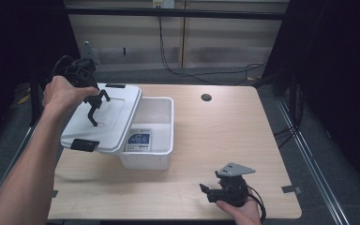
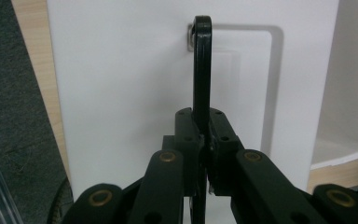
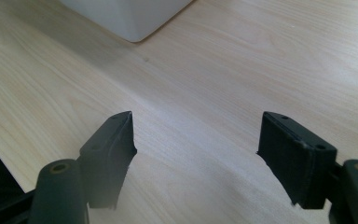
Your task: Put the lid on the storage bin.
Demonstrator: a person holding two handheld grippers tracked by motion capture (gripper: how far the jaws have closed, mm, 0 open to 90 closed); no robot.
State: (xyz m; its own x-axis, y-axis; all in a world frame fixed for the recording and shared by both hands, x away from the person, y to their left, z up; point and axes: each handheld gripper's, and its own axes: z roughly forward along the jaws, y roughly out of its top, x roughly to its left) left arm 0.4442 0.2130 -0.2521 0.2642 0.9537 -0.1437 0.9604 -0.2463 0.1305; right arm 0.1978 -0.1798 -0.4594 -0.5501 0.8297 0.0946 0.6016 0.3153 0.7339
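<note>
At upper left of the high view, the left gripper (image 1: 95,108) pinches the black handle (image 2: 202,70) of the white lid (image 1: 104,119), tilted over the box (image 1: 158,136) (thin grip, so the lid could swing or slip); right gripper (image 1: 205,190) rests wide open

A light wooden table (image 1: 206,140) carries a white plastic box (image 1: 155,140) left of its middle, has a small round hole (image 1: 206,97) near the far edge, and supports a gripper (image 1: 220,190) by the near edge.
</note>
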